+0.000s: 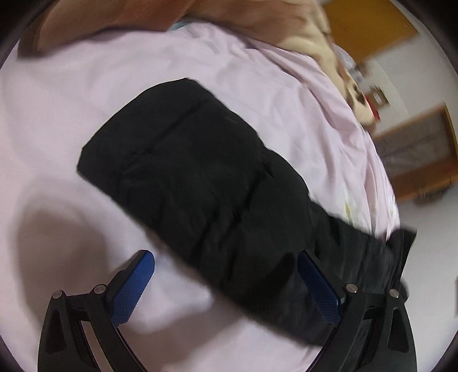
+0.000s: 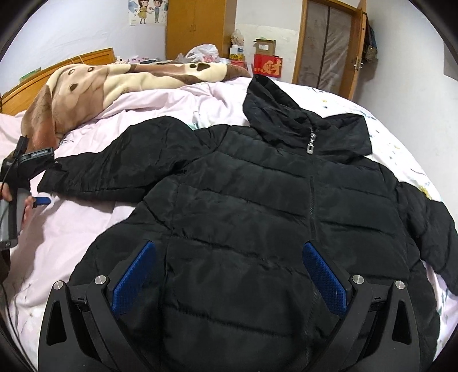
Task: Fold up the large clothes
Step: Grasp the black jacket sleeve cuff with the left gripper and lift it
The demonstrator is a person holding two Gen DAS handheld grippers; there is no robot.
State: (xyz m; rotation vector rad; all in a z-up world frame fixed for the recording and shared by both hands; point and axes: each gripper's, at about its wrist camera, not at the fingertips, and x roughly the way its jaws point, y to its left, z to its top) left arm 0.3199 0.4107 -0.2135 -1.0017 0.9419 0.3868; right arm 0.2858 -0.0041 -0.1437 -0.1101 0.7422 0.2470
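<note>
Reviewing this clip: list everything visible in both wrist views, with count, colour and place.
jacket: one, black, puffy, hooded, spread front-up and zipped on the bed; one sleeve lies out toward the left tongs
bedsheet: one, pale pink, under the jacket
blanket: one, tan and cream, bunched at the bed's far side
headboard: one, wooden, behind the blanket
wardrobe: one, orange-brown, against the far wall
door: one, wood-framed, far right
red box: one, beside the door, a cardboard box on top
plastic bag: one, white, beyond the bed
poster: one, on the wall
left tongs: blue pads, open, over the sleeve
right tongs: blue pads, open, over the jacket's hem
</note>
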